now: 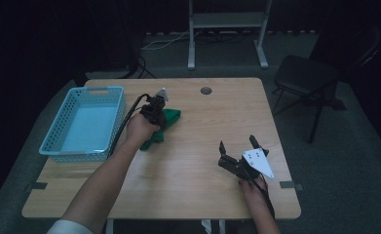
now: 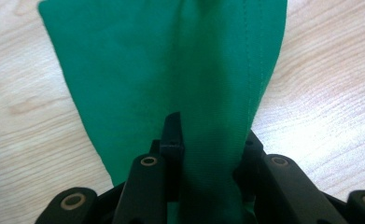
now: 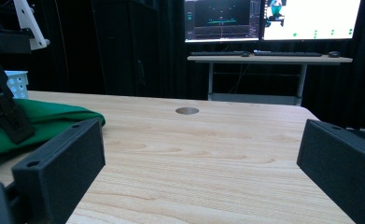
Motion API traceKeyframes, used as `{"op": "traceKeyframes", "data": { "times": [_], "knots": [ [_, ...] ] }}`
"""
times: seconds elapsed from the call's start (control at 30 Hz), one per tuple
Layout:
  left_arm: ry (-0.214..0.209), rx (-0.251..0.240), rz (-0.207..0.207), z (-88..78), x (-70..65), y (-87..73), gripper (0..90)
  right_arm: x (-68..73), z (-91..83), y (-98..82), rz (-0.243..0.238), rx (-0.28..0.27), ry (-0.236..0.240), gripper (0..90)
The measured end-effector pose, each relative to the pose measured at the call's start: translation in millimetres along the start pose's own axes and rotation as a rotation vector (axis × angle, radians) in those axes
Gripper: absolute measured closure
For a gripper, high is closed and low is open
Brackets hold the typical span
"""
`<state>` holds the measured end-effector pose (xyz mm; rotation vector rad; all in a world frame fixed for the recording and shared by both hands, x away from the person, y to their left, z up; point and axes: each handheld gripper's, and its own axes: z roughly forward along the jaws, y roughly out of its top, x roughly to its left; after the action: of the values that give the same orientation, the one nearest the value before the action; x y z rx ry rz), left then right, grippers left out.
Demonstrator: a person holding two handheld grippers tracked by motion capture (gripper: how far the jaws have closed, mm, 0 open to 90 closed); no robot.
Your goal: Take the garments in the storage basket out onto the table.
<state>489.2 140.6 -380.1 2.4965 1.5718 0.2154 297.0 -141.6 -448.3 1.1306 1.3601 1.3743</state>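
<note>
A green cloth lies folded on the wooden table, just right of a light blue basket. My left gripper points down at it and is shut on a fold of the green cloth, which runs up between its black jaws in the left gripper view. Near the table's front right, my right gripper hovers low over bare wood with its jaws wide open and nothing between them. In the right gripper view the green cloth lies at the left, with the other gripper's black jaw on it.
The blue basket stands empty at the table's left. A round cable hole sits near the far edge. A dark chair stands off the table's right, and a desk with monitors is beyond the far edge.
</note>
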Motion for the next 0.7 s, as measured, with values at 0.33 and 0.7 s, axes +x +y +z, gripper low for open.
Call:
{"op": "traceKeyframes", "data": {
  "times": [0.33,0.7],
  "knots": [
    [-0.012,0.007,-0.004,7.2,-5.6,1.2,71.8,-0.1,0.2,0.0,0.002,-0.001,0.001,0.3],
    [-0.094,0.02,-0.006,9.7,-5.4,2.4,58.9,-0.2,0.1,0.0,0.001,0.0,0.001,0.3]
  ]
}}
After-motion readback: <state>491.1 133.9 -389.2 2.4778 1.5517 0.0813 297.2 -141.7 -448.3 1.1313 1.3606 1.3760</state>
